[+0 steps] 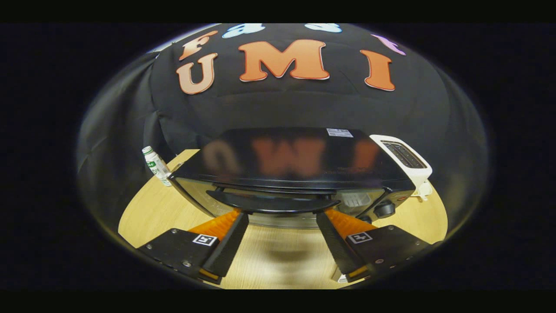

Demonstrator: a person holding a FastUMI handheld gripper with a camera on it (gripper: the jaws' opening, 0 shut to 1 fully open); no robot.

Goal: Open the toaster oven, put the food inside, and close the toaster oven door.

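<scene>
With the gripper [282,215] spread wide and its 2 fingers reaching just under the door handle [273,203] of the closed toaster oven [295,165] ahead, hook that handle squarely and draw it down evenly

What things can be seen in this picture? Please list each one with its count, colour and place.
toaster oven: one, black and glossy, on the table just ahead of the fingers, door closed
door handle: one, black bar across the oven's front, close above the fingertips
knobs: at least one, black, on the right side of the oven's front
toaster: one, white with dark slots, beside the oven on the right
bottle: one, white with green label, left of the oven
table: one, light wood, under everything
gripper: one, black with orange fingers, open, tips just under the door handle, holding nothing
</scene>
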